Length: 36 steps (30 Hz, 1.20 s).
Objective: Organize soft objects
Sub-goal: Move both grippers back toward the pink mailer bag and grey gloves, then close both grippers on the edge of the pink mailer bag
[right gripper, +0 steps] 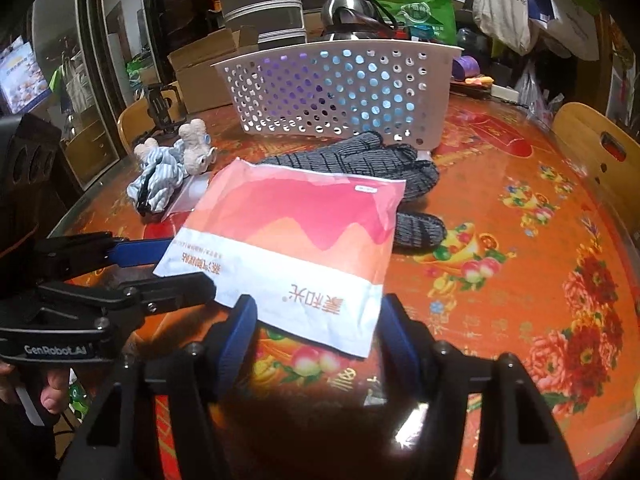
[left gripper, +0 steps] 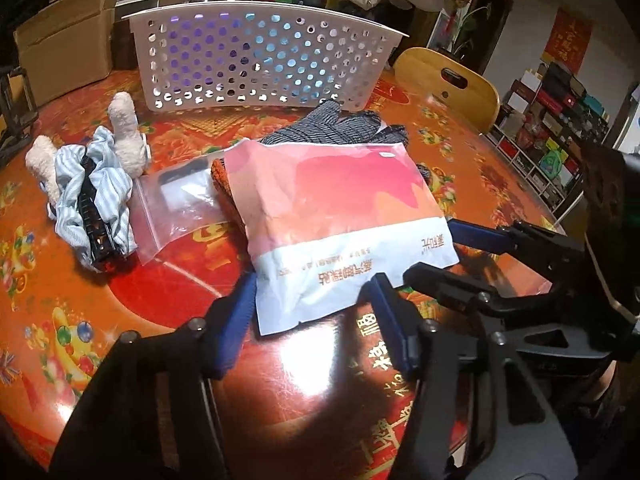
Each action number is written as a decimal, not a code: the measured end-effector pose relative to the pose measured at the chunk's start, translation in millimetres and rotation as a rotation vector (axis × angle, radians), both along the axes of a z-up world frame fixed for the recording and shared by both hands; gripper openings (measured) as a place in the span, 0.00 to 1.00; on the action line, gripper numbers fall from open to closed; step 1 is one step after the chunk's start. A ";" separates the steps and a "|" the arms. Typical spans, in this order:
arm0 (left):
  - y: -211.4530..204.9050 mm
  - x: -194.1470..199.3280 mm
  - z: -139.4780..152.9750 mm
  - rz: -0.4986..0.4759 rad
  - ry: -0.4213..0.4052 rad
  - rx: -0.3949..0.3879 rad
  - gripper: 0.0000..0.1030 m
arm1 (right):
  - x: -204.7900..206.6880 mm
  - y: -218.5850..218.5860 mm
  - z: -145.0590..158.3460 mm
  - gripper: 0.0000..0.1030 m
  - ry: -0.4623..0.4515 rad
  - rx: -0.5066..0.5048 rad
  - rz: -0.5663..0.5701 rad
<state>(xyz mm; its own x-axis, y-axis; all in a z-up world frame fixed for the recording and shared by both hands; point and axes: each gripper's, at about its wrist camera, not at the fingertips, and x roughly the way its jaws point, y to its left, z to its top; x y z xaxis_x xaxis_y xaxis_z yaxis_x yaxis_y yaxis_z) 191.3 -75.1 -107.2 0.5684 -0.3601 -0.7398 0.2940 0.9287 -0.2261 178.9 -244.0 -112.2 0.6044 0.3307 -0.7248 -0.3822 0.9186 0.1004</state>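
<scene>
OK, both tools are at the near edge of the flat pink-and-white plastic pouch (left gripper: 344,216), which lies on the red floral-print table (left gripper: 168,280), resting partly on the grey checked knit gloves (left gripper: 340,124) and an orange knit item (left gripper: 222,178).

My left gripper (left gripper: 314,312) is spread open, blue pads (left gripper: 236,320) either side of the pouch's near-left corner, nothing clamped. My right gripper (right gripper: 320,328) is likewise released, straddling the pouch's near-right corner. Neither is holding anything.

The white perforated plastic basket (left gripper: 256,64) stands at the far side of the table, just behind the gloves. My guess is that's the destination.

How I'd do this step:
- Pouch is thin and slick, and lies flat. Get one pad under the edge, the other on top, then close. Pinching from the sides will only buckle it.
- Bite deep enough past the seam; a corner-only grip will probably slip.
- Lift both corners level so it doesn't fold or drag the gloves and orange item along.
- Carry it over the basket rim, then release.

Left for later: the cream plush toy in blue striped cloth (left gripper: 92,176) with a black clip (left gripper: 96,216) lying on it, and the clear zip bag (left gripper: 176,208) beside it.
</scene>
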 end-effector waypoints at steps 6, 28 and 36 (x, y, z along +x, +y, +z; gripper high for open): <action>-1.6 -3.7 0.0 -0.007 -0.003 -0.006 0.34 | -1.2 -3.3 0.0 0.43 -0.005 0.008 -0.010; -0.5 -18.8 -1.0 -0.031 -0.026 -0.027 0.30 | -6.8 -1.4 -1.1 0.05 -0.035 0.024 0.020; 8.1 -29.6 2.9 -0.025 -0.066 -0.069 0.20 | -10.0 -5.9 4.2 0.02 -0.054 0.041 0.021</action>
<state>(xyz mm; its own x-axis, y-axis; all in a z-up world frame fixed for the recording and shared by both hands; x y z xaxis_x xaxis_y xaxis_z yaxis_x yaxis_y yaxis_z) 161.7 -67.0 -104.4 0.6052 -0.4238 -0.6739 0.3332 0.9036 -0.2691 169.0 -249.9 -108.0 0.6345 0.3727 -0.6772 -0.4076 0.9057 0.1165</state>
